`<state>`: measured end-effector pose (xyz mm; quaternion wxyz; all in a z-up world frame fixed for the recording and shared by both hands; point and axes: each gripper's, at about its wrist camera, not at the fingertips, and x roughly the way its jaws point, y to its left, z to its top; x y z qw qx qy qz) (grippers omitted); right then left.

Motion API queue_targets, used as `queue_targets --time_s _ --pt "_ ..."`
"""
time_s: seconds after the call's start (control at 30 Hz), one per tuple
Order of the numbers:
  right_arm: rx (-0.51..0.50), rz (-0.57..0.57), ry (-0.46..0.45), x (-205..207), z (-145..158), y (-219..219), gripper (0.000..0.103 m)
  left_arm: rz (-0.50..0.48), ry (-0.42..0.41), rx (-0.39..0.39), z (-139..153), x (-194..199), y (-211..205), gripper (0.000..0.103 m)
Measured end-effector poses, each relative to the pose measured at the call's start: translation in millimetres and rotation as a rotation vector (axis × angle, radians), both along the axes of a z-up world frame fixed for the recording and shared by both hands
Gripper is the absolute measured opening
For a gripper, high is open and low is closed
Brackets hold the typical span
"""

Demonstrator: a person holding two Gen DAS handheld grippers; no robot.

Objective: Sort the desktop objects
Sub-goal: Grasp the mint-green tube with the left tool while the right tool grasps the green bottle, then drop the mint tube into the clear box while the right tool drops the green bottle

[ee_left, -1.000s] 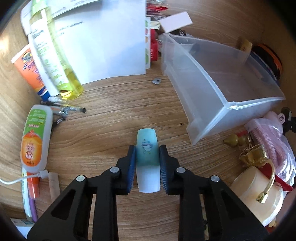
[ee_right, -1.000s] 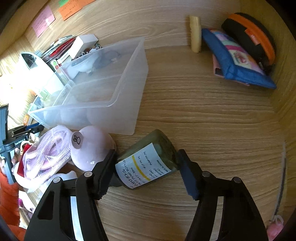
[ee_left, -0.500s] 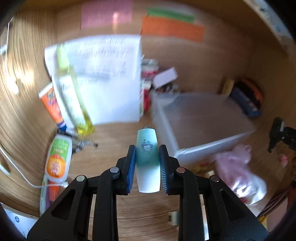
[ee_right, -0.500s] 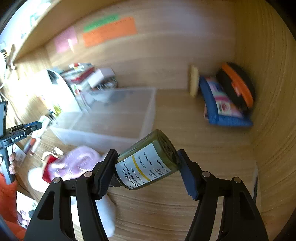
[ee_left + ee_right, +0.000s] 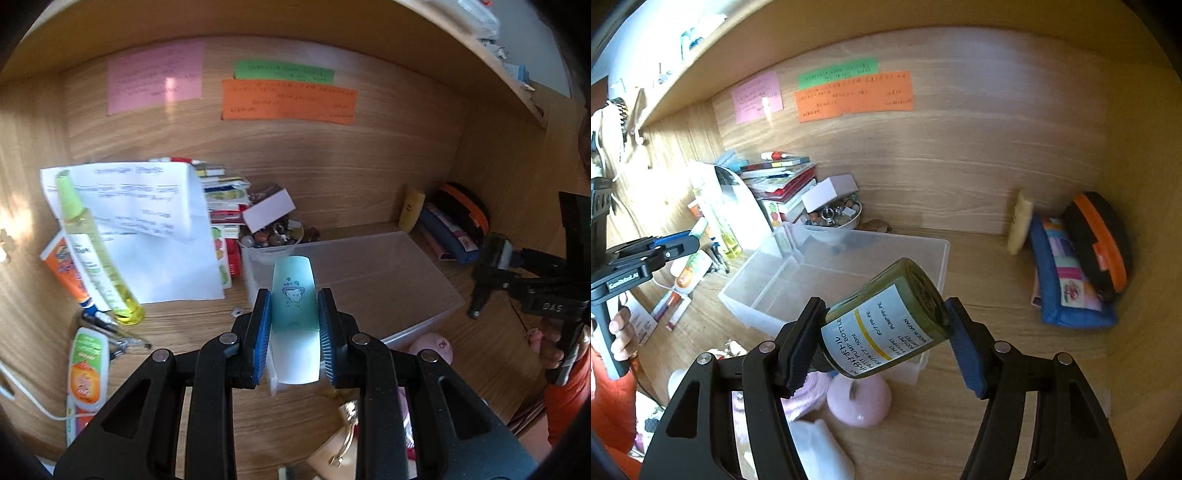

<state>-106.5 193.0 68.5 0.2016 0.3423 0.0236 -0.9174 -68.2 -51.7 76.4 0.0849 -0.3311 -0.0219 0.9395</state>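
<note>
My left gripper [image 5: 293,332] is shut on a small teal-and-white tube [image 5: 293,314] with a cartoon print, held above the desk in front of the clear plastic bin [image 5: 436,291]. In the right wrist view my right gripper [image 5: 886,332] is shut on a dark green pump bottle [image 5: 886,317] with a white label, lying tilted across the jaws above the near corner of the same bin [image 5: 768,280]. The left gripper [image 5: 677,245] shows at the left there, in a person's hand. The right gripper [image 5: 476,308] shows at the right edge of the left wrist view.
Left of the bin lie a yellow bottle [image 5: 96,251], an orange tube [image 5: 64,267], a white-and-orange bottle [image 5: 88,365], pens and white paper [image 5: 147,225]. Books and a bowl of beads [image 5: 834,216] stand behind. A blue pouch [image 5: 1067,280] and black-orange case [image 5: 1100,236] sit at the right. A pink round object [image 5: 858,400] lies near.
Both grippers have risen from the desk with their objects and tilted up; the back wall with its coloured notes is in view now. Neither grip has altered.
</note>
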Motion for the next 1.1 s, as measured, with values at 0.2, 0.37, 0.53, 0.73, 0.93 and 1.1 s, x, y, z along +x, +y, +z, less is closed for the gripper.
queue_targets --time_s 0.2,0.37,0.53,0.73,0.93,1.1 --pt "0.030 0.023 -0.054 -32.9 -12.5 -9.8 0.062 -0.036 -0.091 0.000 -15.4 -34.2 10.3 0.025" --pt "0.099 0.043 -0.093 -57.1 -30.0 -25.0 0.062 -0.065 -0.176 -0.054 -38.2 -59.6 27.5 0.025" --pt "0.161 0.077 -0.131 -76.6 -49.9 -38.8 0.062 -0.096 -0.229 -0.113 -57.5 -77.9 44.4 0.025" --pt "0.223 0.122 -0.151 -88.0 -65.1 -56.6 0.062 -0.126 -0.279 -0.146 -73.3 -92.9 53.8 0.025" --pt "0.285 0.156 -0.166 -94.7 -77.2 -70.6 0.062 -0.120 -0.305 -0.184 -84.4 -102.2 57.2 0.025" --pt "0.320 0.146 -0.161 -97.8 -82.4 -79.5 0.062 -0.125 -0.299 -0.215 -88.9 -103.9 62.5 0.025"
